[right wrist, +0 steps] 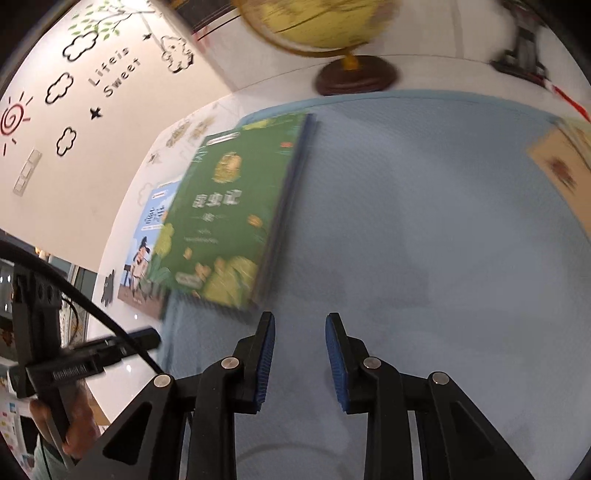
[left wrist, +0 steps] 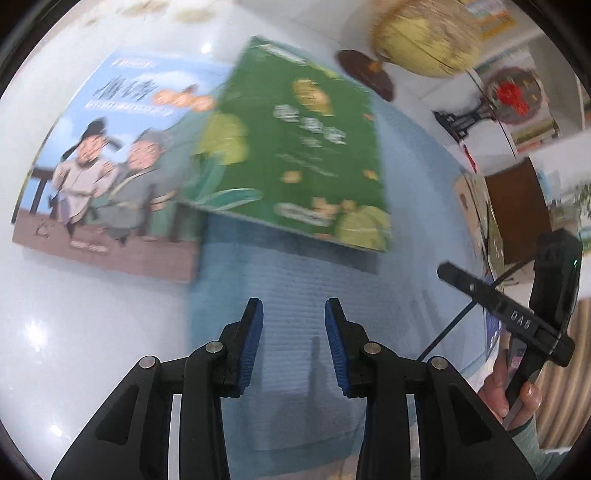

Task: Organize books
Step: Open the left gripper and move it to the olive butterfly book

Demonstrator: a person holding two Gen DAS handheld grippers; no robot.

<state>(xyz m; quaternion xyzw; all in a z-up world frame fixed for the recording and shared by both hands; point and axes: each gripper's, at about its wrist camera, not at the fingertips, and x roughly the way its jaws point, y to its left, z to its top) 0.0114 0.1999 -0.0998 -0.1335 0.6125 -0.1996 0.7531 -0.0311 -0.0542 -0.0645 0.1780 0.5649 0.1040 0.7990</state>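
Blue mat (right wrist: 424, 229), three books, one globe (right wrist: 317, 26)

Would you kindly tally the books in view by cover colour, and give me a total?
Green book: 1
Light blue book: 1
Tan book: 1, at the mat's far edge and blurred
Total: 3 books
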